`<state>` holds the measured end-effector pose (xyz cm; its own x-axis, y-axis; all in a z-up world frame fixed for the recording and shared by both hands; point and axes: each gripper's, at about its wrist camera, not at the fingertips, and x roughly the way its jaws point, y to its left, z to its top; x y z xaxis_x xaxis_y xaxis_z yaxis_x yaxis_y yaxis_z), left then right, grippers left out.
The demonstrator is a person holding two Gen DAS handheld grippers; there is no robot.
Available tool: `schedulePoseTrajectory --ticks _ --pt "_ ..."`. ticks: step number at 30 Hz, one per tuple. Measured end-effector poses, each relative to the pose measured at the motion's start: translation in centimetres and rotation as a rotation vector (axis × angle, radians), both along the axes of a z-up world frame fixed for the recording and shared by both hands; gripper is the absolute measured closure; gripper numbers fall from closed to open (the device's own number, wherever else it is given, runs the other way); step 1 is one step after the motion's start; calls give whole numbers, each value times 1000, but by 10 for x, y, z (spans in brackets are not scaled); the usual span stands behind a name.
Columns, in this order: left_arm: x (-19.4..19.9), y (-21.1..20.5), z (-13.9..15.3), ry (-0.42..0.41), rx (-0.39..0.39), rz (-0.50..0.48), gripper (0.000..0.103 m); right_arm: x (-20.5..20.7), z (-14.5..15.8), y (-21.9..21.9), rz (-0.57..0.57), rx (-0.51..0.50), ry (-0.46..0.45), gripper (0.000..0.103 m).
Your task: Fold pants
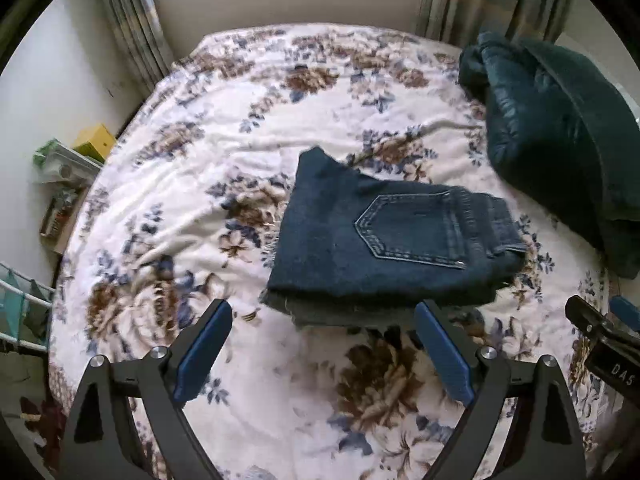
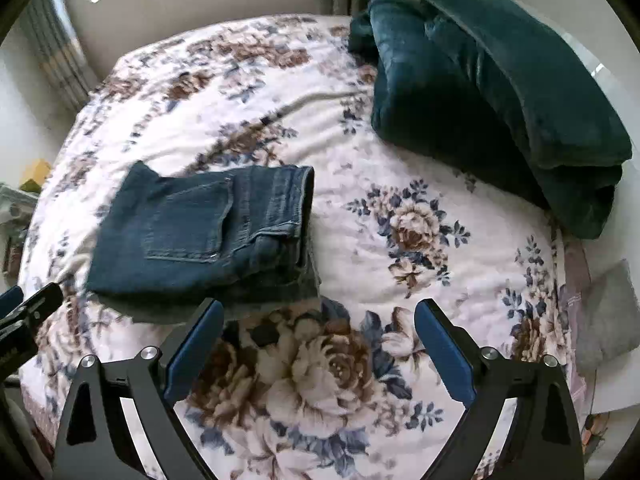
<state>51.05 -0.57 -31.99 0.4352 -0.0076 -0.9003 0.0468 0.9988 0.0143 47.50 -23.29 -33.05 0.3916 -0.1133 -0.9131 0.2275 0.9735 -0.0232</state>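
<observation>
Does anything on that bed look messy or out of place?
Only slightly. The folded jeans sit neatly on the floral bedspread, but frayed hem threads poke out along the near left edge and the lower layers stick out unevenly. Nothing looks spilled or damaged. Both grippers hang open, holding nothing.

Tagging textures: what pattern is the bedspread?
White bedspread with brown and blue flowers, clearest in the right wrist view.

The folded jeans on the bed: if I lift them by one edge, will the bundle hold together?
Probably not: the folded jeans are soft stacked denim layers, so they would likely droop and unfold. Pushed, they would probably drag on the fuzzy floral blanket rather than slide.
</observation>
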Motion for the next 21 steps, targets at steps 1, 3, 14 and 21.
schedulePoseTrajectory --ticks 1,3,14,21 --pt "-11 -2 13 -18 3 2 10 -7 9 2 3 -5 -8 5" --pt "-26 -5 32 -44 0 2 10 -29 34 3 9 -13 -38 5" --pt "-141 -22 150 -226 20 8 10 -146 158 -3 60 -16 -184 5" --pt "-218 -25 215 -307 2 51 10 -231 252 0 134 -12 -298 5"
